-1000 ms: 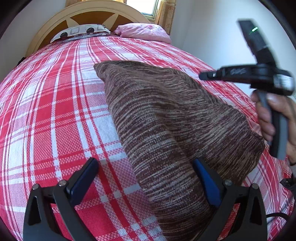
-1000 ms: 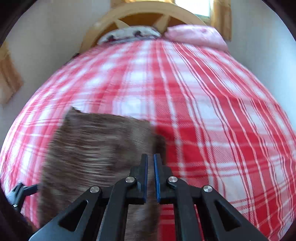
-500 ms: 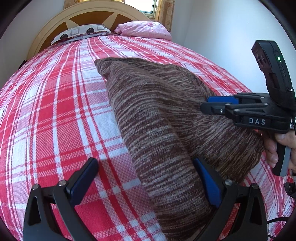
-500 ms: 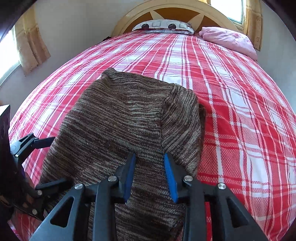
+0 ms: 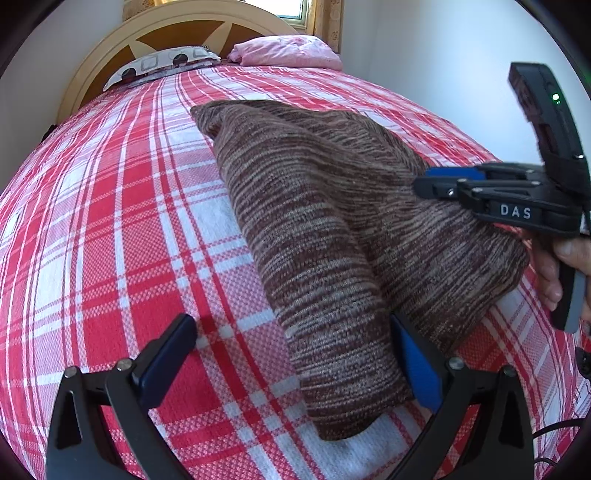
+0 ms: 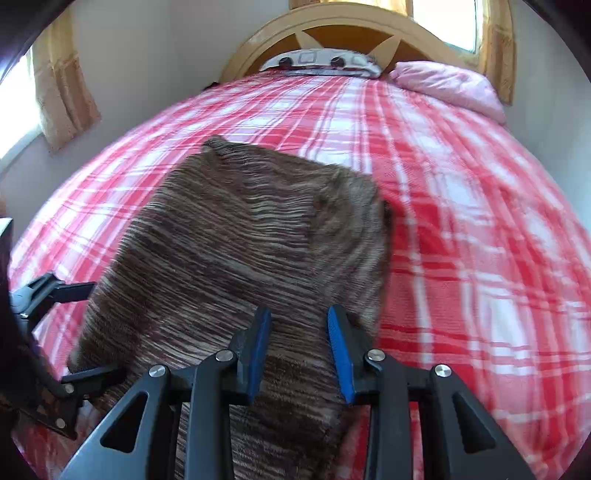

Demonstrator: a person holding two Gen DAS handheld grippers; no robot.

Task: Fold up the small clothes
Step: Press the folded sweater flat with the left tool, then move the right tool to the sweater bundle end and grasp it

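brown striped knit sweater (image 5: 332,236) folded lengthwise, lying on red plaid bed (image 5: 110,221), well short of headboard (image 5: 177,33) | left gripper (image 5: 295,354) wide open, straddling sweater's near end, holding nothing | right gripper (image 6: 299,343) partly open above sweater, empty | pink pillow (image 5: 288,51) by headboard

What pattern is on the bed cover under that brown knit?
The bed cover is a red-and-white plaid, clearest in the left wrist view.
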